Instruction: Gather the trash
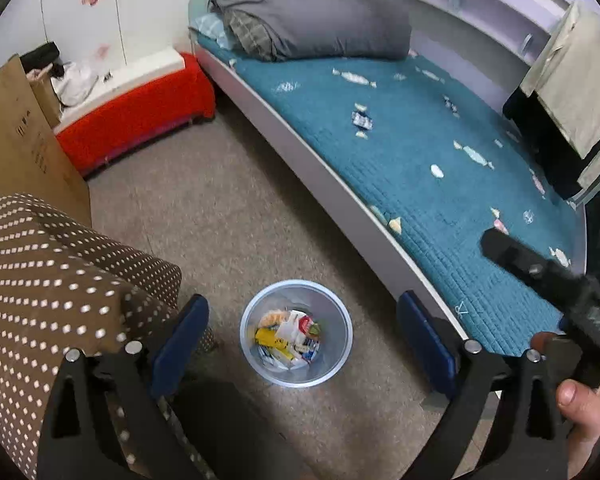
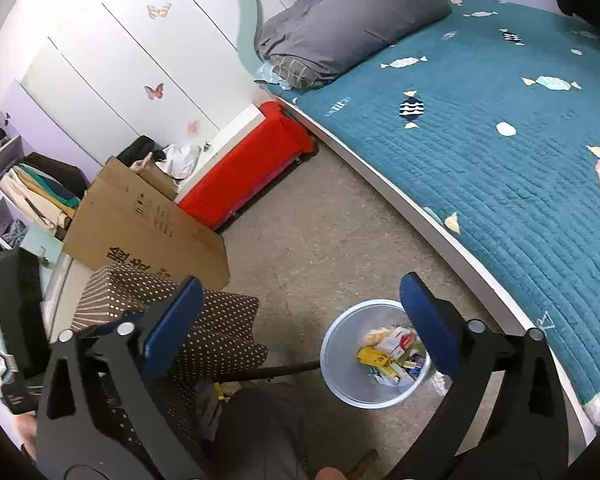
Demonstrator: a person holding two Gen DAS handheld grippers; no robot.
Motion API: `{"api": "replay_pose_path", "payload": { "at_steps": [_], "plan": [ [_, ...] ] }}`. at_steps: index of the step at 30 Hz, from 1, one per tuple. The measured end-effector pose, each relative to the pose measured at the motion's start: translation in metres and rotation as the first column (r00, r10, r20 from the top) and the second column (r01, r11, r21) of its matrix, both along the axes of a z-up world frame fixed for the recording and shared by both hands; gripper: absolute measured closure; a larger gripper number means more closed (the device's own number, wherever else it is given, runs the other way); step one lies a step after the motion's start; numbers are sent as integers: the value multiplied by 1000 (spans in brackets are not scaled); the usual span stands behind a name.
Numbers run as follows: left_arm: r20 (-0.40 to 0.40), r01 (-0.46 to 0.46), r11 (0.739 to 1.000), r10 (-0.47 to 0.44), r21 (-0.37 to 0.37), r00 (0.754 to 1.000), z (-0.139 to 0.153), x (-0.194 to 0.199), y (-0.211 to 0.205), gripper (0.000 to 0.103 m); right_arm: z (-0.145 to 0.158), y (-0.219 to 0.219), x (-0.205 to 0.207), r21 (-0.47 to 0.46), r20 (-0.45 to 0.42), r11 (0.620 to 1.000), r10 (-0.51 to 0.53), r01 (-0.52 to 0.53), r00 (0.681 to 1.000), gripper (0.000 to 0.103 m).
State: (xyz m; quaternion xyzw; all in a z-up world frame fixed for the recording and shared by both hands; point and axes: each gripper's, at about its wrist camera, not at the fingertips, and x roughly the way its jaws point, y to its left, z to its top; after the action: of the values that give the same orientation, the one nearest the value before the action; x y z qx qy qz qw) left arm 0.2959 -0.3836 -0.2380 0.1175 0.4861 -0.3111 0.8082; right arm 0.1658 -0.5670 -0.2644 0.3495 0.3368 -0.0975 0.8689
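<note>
A pale blue trash bin [image 1: 252,322] stands on the grey floor beside the bed, holding several packets and wrappers [image 1: 288,338]. My left gripper [image 1: 302,334] is open and empty, high above the bin, its blue pads either side of it. My right gripper [image 2: 300,324] is open and empty too, above the floor just left of the bin [image 2: 340,368], whose trash [image 2: 392,354] shows beside the right pad. The right gripper's black body [image 1: 548,276] also shows in the left wrist view at right, over the bed edge.
A bed with a teal candy-print quilt [image 1: 400,168] and a grey duvet [image 1: 312,20] fills the right. A brown polka-dot stool [image 1: 52,280], a cardboard box [image 2: 148,228] and a red-covered bench [image 1: 140,116] stand at left. Shelves with clothes [image 2: 32,188] are far left.
</note>
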Motion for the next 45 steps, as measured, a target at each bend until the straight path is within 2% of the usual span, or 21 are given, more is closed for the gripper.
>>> {"api": "replay_pose_path", "payload": {
  "at_steps": [5, 9, 14, 18, 20, 24, 26, 29, 31, 34, 35, 37, 43, 45],
  "plan": [
    [64, -26, 999, 28, -30, 998, 24, -16, 18, 9, 8, 14, -8, -22, -21, 1000, -11, 11, 1000, 6],
    [137, -49, 995, 60, -81, 989, 51, -35, 41, 7, 29, 34, -17, -55, -9, 998, 2, -2, 1000, 6],
    [267, -87, 991, 112, -104, 957, 90, -65, 73, 6, 68, 74, -26, -128, 11, 991, 51, -49, 999, 6],
    [372, -119, 984, 161, -133, 914, 120, -90, 107, 5, 103, 109, -34, -195, 44, 978, 82, -72, 996, 6],
    [429, -142, 979, 193, -148, 882, 132, -103, 126, 5, 122, 129, -39, -229, 55, 970, 102, -86, 993, 6],
    [505, -202, 971, 239, -128, 829, 155, -126, 162, 5, 157, 171, -48, -305, 99, 946, 146, -110, 984, 6],
    [510, -230, 963, 271, -143, 817, 166, -132, 179, 5, 177, 192, -53, -357, 116, 927, 164, -113, 980, 6],
    [504, -297, 935, 354, -193, 788, 184, -143, 214, 5, 200, 218, -64, -404, 159, 908, 187, -109, 969, 6],
    [489, -318, 923, 386, -219, 782, 193, -150, 235, 5, 213, 234, -70, -429, 178, 897, 200, -107, 963, 6],
    [492, -355, 900, 436, -253, 753, 207, -162, 263, 5, 228, 253, -80, -463, 199, 880, 224, -110, 954, 6],
    [508, -368, 893, 450, -258, 735, 212, -167, 270, 5, 234, 260, -84, -477, 209, 872, 233, -109, 950, 6],
    [534, -379, 885, 465, -270, 706, 220, -179, 281, 5, 244, 271, -91, -499, 226, 860, 247, -106, 942, 6],
    [558, -403, 860, 510, -313, 654, 237, -209, 301, 5, 266, 292, -113, -547, 272, 833, 269, -82, 924, 6],
    [556, -413, 851, 525, -325, 644, 240, -216, 306, 5, 272, 298, -119, -562, 284, 824, 276, -74, 918, 6]
  ]
}}
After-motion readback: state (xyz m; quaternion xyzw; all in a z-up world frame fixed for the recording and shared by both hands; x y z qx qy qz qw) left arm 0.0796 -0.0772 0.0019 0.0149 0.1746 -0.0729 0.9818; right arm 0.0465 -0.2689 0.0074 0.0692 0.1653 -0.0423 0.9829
